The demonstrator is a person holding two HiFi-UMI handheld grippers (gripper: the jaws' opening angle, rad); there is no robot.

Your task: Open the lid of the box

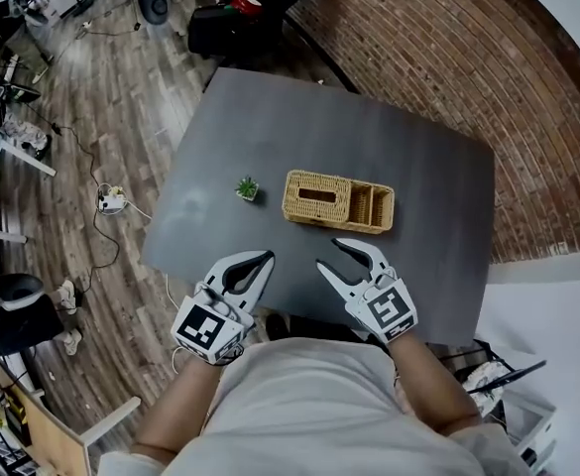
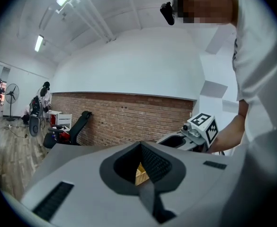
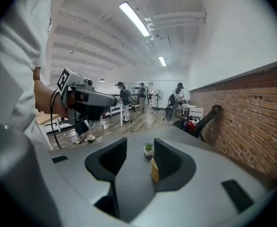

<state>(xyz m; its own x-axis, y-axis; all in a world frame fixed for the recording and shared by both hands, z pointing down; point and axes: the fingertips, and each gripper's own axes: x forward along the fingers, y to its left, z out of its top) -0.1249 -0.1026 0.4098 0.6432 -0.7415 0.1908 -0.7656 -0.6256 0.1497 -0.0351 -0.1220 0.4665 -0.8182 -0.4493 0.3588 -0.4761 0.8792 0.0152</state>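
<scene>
A woven wicker box (image 1: 337, 202) lies on the dark grey table (image 1: 270, 127), its slotted lid flat on the left part and open compartments at its right end. Both grippers hover near the table's front edge, short of the box. My left gripper (image 1: 266, 257) has its fingertips together with nothing in them; through the slit behind its tips (image 2: 140, 145) a sliver of the box (image 2: 140, 173) shows. My right gripper (image 1: 327, 254) stands open and empty. In its own view the right gripper (image 3: 140, 143) frames the box's end (image 3: 154, 170).
A small potted plant (image 1: 247, 188) stands left of the box, also seen as the plant (image 3: 148, 149) beyond the right jaws. A brick wall (image 1: 448, 58) runs behind the table. A black chair (image 2: 74, 126) and cables (image 1: 106, 201) on the wooden floor lie to the left.
</scene>
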